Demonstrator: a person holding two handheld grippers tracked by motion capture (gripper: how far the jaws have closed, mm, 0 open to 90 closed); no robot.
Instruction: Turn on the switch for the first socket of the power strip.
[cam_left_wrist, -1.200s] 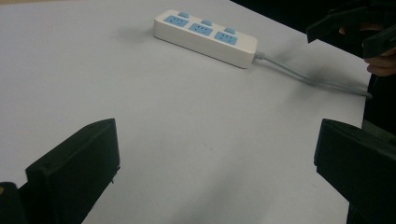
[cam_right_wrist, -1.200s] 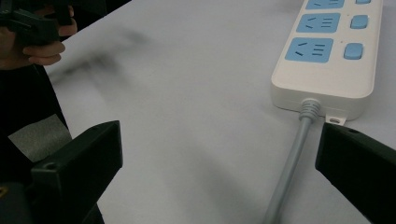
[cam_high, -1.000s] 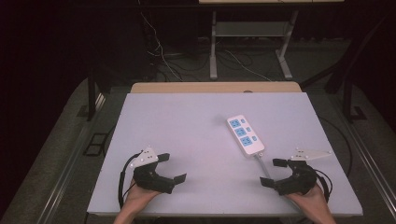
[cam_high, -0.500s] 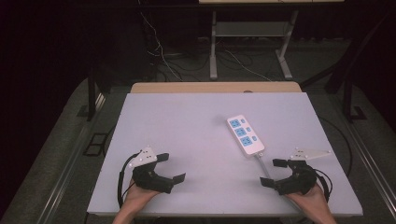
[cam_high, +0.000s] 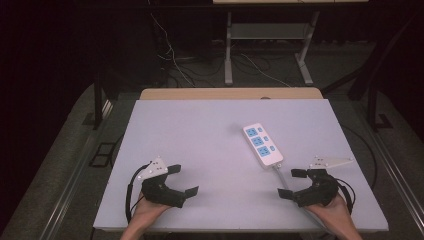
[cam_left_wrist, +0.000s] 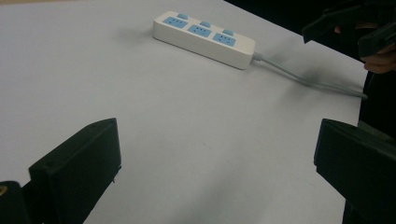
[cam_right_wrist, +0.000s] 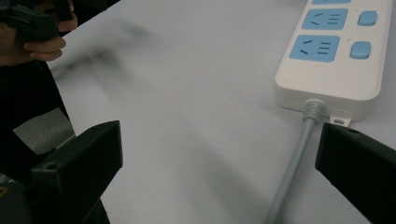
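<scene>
A white power strip (cam_high: 262, 144) with blue sockets and switches lies on the pale table (cam_high: 200, 130), right of centre, its grey cable (cam_high: 281, 179) running toward the front edge. The strip (cam_left_wrist: 204, 39) sits far ahead in the left gripper view; its cable end (cam_right_wrist: 327, 51) is close in the right gripper view. My left gripper (cam_high: 181, 179) rests open near the front left, empty. My right gripper (cam_high: 292, 183) stands open near the front right, just right of the cable, nothing between its jaws.
A wooden strip (cam_high: 230, 94) borders the table's far edge. Beyond it stand metal desk legs (cam_high: 229, 50) and loose cables (cam_high: 170, 55) on the dark floor. The other hand's gripper (cam_left_wrist: 355, 23) appears at the top right of the left gripper view.
</scene>
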